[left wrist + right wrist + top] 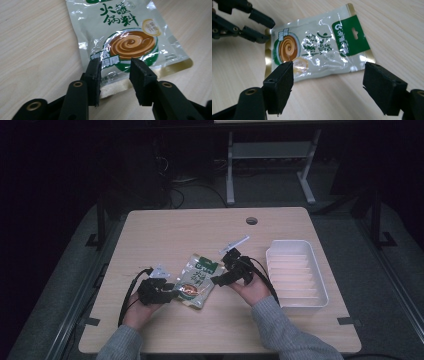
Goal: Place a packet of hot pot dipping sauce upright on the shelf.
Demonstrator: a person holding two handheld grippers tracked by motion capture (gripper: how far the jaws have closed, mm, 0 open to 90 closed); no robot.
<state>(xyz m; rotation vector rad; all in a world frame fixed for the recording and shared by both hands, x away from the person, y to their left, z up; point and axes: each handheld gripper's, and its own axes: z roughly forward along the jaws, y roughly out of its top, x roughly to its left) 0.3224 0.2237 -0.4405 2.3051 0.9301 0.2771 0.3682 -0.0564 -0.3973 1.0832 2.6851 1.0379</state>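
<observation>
A pale green sauce packet (198, 280) with a brown swirl picture lies flat on the wooden table (200, 230). My left gripper (171, 293) is open at the packet's near end. In the left gripper view the packet (122, 37) has its gold bottom edge between my left gripper's (115, 75) two pads (93, 75), which do not press it. My right gripper (218, 280) hovers beside the packet's right side, jaws wide open and empty. In the right gripper view the packet (319, 47) lies ahead of my right gripper (328, 75), and my left gripper (265, 30) is at its far end.
A white ribbed tray (320, 280) stands on the right of the table, close to the right hand. A round cable hole (251, 221) is near the far edge. A desk frame (270, 155) stands on the floor beyond the table.
</observation>
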